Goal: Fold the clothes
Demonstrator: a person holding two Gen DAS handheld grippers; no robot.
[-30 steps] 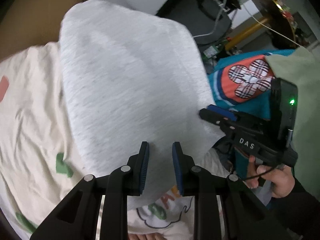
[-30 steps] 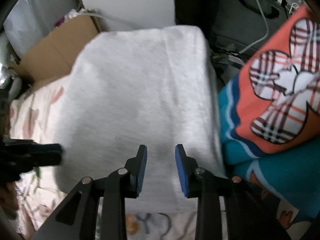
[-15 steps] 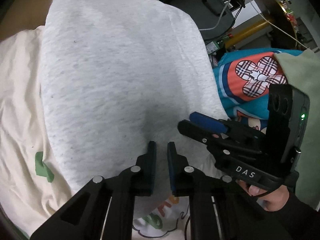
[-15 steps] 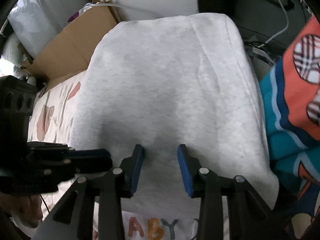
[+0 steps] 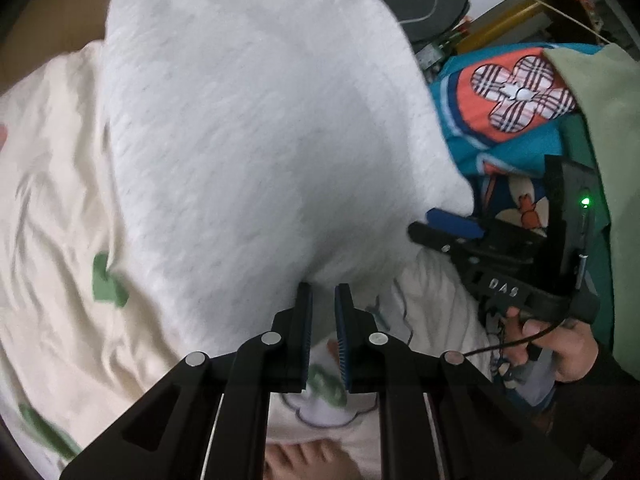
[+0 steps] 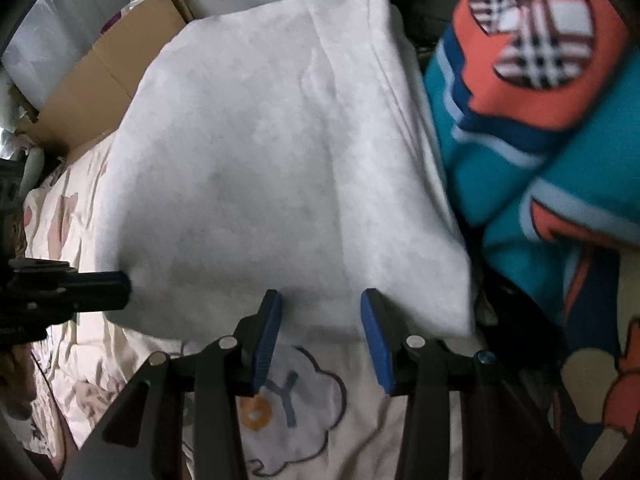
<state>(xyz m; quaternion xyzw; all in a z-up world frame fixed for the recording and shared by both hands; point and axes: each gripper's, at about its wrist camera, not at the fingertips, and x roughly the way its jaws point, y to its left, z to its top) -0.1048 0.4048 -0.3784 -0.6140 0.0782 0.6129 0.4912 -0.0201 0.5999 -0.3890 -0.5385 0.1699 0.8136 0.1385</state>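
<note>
Grey folded garment laid down on the cream printed sheet

The grey garment (image 6: 280, 168) lies folded on the sheet (image 5: 52, 208), beside the teal blanket (image 6: 532, 168). The right gripper (image 6: 320, 332) is opening at the near edge, nothing pinched; the left gripper (image 5: 322, 320) stands narrow, apparently empty. Best let go cleanly, then press the near hem flat so the fold holds.

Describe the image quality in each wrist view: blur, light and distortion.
Left wrist view: fisheye bends the edges; the white garment is soft with motion blur, the cream bedding smeared at lower left; a green light glows. Right wrist view: dimmer; the teal blanket is blurred, with dark vignetted corners.
</note>
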